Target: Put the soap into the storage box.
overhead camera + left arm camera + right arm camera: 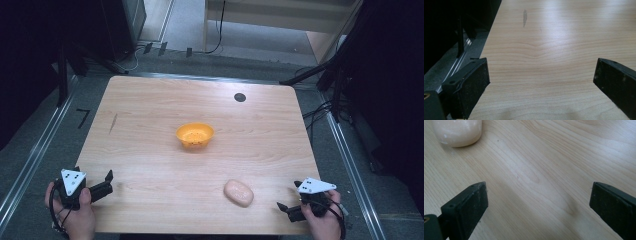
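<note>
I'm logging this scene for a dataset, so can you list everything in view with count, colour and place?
table: one, light wood, centre of the high view
bowl: one, orange, upright near the table's middle
rounded lump: one, pale pink, lying on the table near the front, right of centre; what it is cannot be told
round spot: one, black, far side of the tabletop, right of centre
streak: one, dark, on the tabletop's left part
cables: several, black, on the floor beyond and to the right of the table
left gripper: one, black with a grey plate, front left corner, jaws open, holding nothing
right gripper: one, black with a grey plate, front right corner, jaws open, holding nothing
hands: two, one on each gripper
</note>
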`<state>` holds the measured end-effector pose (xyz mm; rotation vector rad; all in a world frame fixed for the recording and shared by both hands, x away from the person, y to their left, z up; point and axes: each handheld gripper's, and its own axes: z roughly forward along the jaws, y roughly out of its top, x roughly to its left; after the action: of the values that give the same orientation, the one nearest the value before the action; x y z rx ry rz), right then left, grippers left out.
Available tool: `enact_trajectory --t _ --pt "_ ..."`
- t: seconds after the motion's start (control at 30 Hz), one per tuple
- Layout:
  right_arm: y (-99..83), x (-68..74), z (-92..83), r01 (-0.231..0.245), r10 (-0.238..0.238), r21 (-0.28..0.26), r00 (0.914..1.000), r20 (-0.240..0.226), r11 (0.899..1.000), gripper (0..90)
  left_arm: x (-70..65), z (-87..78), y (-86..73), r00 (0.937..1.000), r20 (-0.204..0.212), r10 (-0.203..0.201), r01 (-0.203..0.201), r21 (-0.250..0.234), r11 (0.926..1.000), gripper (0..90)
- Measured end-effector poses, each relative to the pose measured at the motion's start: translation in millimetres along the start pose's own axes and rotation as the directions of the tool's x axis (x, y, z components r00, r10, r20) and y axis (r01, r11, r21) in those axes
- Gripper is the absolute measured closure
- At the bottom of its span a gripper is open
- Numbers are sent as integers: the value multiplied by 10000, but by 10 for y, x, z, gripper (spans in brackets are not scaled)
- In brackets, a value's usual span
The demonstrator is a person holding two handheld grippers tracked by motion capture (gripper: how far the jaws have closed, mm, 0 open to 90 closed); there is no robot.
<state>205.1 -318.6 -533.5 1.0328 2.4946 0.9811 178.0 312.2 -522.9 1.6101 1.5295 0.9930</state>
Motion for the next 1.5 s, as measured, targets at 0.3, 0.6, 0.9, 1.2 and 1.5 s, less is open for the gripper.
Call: enact_trajectory --t 0.3,0.6,0.9,1.2,1.5 --pt "184 79 22 437 -433 242 9989 -177 9987 48 5 4 1 10000 79 -30 30 8 10000 7" --pt "289 140 42 570 -553 438 9977 -389 9974 57 2 5 1 9999 142 8 -8 9 10000 7" --pt "408 225 101 747 -715 573 9959 -556 9956 57 0 5 1 9998 171 32 -33 39 10000 7" --pt "500 275 155 900 -856 616 9938 -703 9940 59 1 8 2 9998 198 30 -31 40 10000 8" --pt "564 344 224 987 -920 804 9923 -830 9919 59 2 10 3 9997 222 29 -30 51 10000 8"
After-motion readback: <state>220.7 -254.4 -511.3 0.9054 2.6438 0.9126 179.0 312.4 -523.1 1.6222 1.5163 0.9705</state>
